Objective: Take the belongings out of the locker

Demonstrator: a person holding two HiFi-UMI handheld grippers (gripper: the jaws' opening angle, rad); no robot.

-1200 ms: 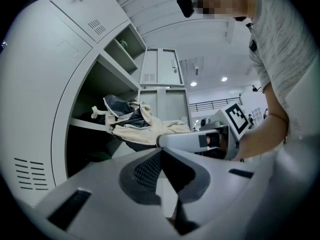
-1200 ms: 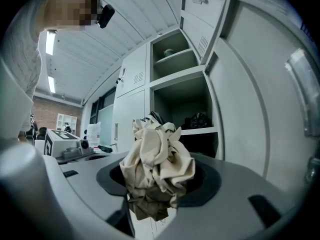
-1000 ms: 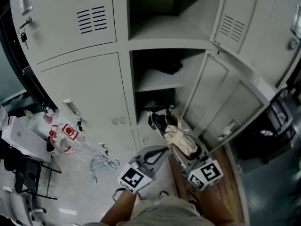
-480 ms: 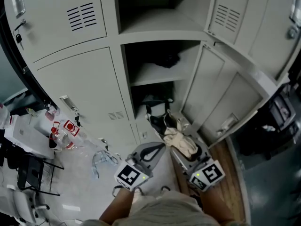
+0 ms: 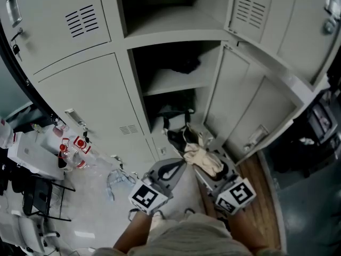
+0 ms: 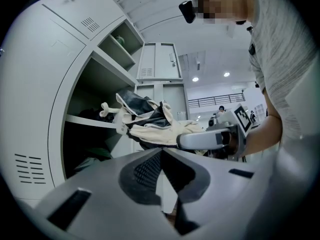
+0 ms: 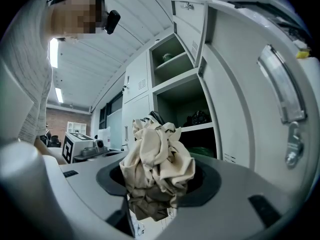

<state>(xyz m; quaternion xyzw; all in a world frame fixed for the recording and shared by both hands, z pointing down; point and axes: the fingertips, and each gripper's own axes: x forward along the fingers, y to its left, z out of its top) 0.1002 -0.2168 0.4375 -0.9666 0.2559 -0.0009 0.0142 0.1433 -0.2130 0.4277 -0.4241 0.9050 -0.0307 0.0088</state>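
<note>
My right gripper (image 5: 203,161) is shut on a crumpled cream and black cloth bundle (image 5: 198,153), held just outside the open locker's lower compartment (image 5: 173,111). In the right gripper view the cream cloth (image 7: 157,166) bulges out between the jaws. A dark garment (image 5: 186,65) lies on the shelf above, and something dark green (image 7: 202,150) sits in the lower compartment. My left gripper (image 5: 177,168) hangs beside the right one, shut and empty; the bundle (image 6: 150,121) shows beyond its tip (image 6: 161,151).
The open locker door (image 5: 250,100) swings out on the right. Closed locker doors (image 5: 90,95) fill the left side. Bottles with red labels (image 5: 72,151) and a bluish item (image 5: 114,180) lie lower left. A wooden floor strip (image 5: 261,180) runs on the right.
The head view has drifted slightly, so the locker sits a little higher and further left. Both grippers hold their places; the right stays shut on the cloth bundle.
</note>
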